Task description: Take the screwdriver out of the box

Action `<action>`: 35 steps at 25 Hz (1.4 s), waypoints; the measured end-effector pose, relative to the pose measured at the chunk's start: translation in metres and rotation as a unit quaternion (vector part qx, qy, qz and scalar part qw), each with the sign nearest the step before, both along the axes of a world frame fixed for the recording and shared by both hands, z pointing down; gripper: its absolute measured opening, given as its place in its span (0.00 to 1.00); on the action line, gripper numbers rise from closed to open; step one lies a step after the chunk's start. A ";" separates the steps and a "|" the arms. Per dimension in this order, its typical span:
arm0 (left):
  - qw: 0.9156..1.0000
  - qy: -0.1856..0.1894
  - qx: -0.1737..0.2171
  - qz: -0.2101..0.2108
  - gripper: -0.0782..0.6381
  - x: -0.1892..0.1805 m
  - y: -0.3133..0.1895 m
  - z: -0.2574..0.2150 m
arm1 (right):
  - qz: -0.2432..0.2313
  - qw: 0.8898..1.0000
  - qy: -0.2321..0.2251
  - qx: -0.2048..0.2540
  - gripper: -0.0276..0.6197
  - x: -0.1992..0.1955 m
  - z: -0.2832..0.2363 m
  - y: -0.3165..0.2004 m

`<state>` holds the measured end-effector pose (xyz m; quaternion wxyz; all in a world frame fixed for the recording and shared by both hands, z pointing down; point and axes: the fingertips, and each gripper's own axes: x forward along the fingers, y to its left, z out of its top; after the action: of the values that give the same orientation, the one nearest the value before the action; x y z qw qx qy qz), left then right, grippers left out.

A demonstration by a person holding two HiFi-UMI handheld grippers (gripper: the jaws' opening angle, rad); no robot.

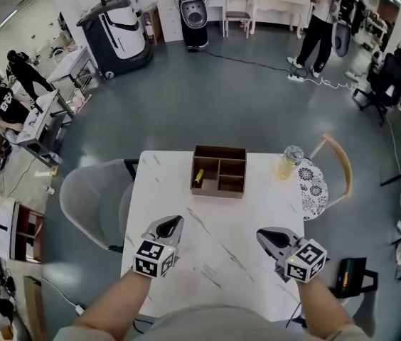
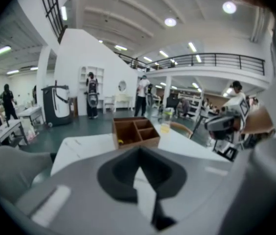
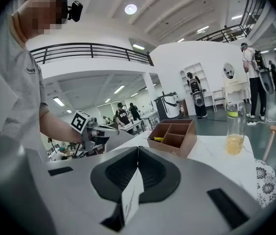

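Observation:
A brown wooden box (image 1: 219,170) with several compartments stands at the far middle of the white table (image 1: 222,254). A yellow-handled screwdriver (image 1: 198,177) lies in its long left compartment. It shows as a yellow spot (image 2: 121,141) in the left gripper view and as a handle (image 3: 158,139) in the right gripper view. My left gripper (image 1: 174,223) and right gripper (image 1: 263,235) hover over the near half of the table, well short of the box. Both point toward it. Both are shut with nothing between the jaws (image 2: 138,166) (image 3: 138,153).
A glass jar of yellow liquid (image 1: 288,162) stands at the table's far right corner. A wooden chair with a lace cushion (image 1: 314,185) is at the right side, a grey chair (image 1: 90,199) at the left. People stand and sit farther off in the hall.

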<state>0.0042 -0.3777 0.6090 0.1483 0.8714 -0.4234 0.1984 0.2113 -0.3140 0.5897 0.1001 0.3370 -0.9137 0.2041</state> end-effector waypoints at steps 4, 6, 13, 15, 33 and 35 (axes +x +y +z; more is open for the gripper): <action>0.998 -0.044 0.030 0.018 0.11 0.000 -0.028 0.012 | 0.001 1.000 0.006 -0.019 0.06 -0.018 0.012 0.003; 0.996 -0.069 0.043 0.029 0.11 0.000 -0.038 0.018 | -0.002 1.000 0.009 -0.025 0.06 -0.023 0.018 0.002; 0.972 -0.187 0.095 0.105 0.16 0.007 -0.058 0.048 | -0.013 0.999 0.011 -0.034 0.06 -0.035 0.028 -0.011; 0.958 -0.226 0.121 0.131 0.18 0.013 -0.063 0.056 | -0.015 0.999 0.012 -0.036 0.06 -0.037 0.031 -0.014; 0.855 -0.388 0.265 0.221 0.25 0.037 -0.099 0.095 | -0.038 0.997 0.016 -0.062 0.06 -0.055 0.058 -0.027; 0.849 -0.391 0.275 0.224 0.25 0.040 -0.098 0.095 | -0.041 0.997 0.015 -0.065 0.06 -0.058 0.061 -0.026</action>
<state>0.0447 -0.4757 0.7039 -0.3241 0.7983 -0.2765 0.4257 0.1535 -0.3399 0.6502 0.1438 0.2951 -0.9097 0.2541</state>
